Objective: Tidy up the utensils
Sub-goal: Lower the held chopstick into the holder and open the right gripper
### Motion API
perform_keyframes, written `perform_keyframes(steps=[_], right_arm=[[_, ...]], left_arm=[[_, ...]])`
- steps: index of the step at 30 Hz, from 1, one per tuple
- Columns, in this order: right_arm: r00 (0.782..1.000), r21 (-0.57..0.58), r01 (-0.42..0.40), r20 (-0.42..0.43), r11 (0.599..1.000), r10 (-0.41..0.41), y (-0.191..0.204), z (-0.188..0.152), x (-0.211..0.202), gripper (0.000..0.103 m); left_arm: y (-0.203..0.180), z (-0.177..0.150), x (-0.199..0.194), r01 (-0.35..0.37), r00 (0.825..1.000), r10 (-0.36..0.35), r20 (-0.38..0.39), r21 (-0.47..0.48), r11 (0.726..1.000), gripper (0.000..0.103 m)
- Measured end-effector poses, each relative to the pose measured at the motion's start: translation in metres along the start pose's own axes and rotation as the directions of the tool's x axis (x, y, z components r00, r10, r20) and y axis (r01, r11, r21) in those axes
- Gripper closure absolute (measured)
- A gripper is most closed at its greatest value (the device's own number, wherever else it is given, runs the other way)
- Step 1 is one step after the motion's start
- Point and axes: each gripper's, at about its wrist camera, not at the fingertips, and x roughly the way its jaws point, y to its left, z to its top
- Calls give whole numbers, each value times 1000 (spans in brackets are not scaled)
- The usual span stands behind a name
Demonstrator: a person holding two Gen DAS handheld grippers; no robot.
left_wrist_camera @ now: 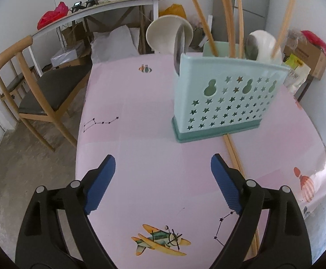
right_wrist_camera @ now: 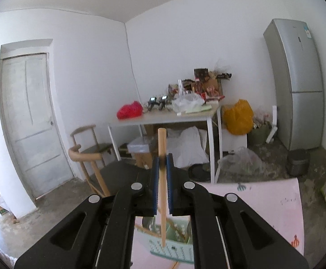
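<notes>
A mint green utensil holder with star cutouts stands on the pink table. Several wooden chopsticks, a metal spoon and white ladles stick up out of it. A pair of chopsticks lies on the table in front of the holder, running under the right finger of my left gripper. That gripper is open above the tablecloth with nothing between its blue pads. My right gripper is shut on one wooden chopstick, held upright high above the holder, which shows below between the arms.
A wooden chair stands left of the table. Behind are a cluttered white side table, a fridge, a door, bags and boxes on the floor. The table's left edge drops to bare concrete floor.
</notes>
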Motion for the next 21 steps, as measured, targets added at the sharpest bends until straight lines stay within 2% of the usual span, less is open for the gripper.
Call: perform_keyframes(steps=[5,9,14,21], right_arm=[[1000,-12,12,22,1000,-12,0,13,13,96],[999,-41,44,5,998,-44,1,7,31,96],[994,-57,76,-75,995,-80,-2,-14,59,96],[982,-17,79,-171,997,-81,-17,-42,83,96]], left_arm=[[-1,-1,5,-14,1000,14,-19,1,1000,20],[-1,0,6,-16,1000,16,-21,5,1000,20],[-3,-1,9,-23,999,23,-24,13,1000,20],[-3,0,6,-39,999,39,-13,23,999,20]])
